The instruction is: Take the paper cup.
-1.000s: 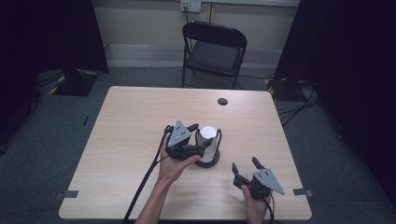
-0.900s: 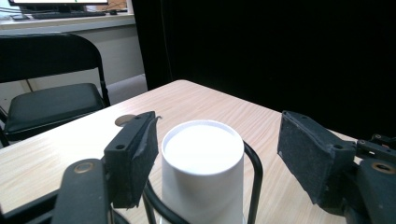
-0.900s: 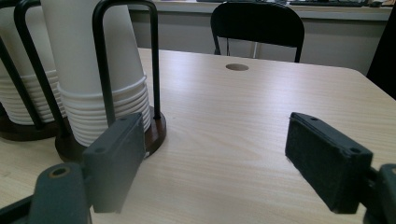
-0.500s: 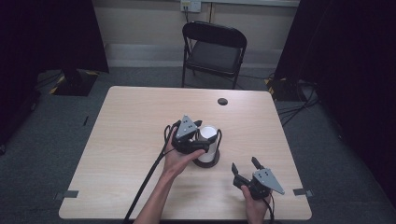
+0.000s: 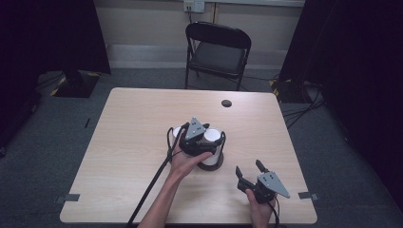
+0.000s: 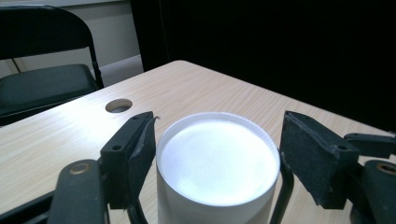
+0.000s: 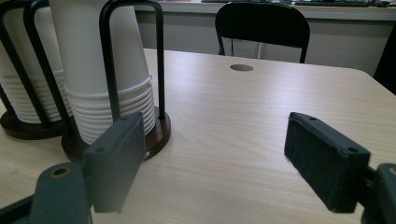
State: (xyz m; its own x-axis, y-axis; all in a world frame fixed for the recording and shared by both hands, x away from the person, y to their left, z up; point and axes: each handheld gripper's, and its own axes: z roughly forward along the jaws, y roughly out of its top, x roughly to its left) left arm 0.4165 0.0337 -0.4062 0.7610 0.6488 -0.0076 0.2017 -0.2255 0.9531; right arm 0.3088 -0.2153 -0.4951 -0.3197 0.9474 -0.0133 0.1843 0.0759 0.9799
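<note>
I am holding my left gripper point(image 5: 203, 135) over the nearer of two stacks of white paper cups point(image 6: 217, 163), which are standing upside down in black wire holders on round dark bases point(image 7: 156, 135), about the middle of the worktop point(image 5: 133, 123) and a little toward its near edge. My left fingers point(image 6: 133, 154) are straddling the top cup of that stack; they have just been closing in, and the left pad is lying right at the cup's rim while the right pad is standing a little clear of it, so I am not clamping it. The second stack point(image 7: 25, 84) is standing just beside the first. My right gripper point(image 5: 254, 178) is resting near the worktop's near right corner, its fingers point(image 7: 327, 163) wide apart with nothing between them, pointing toward the cup holders.
</note>
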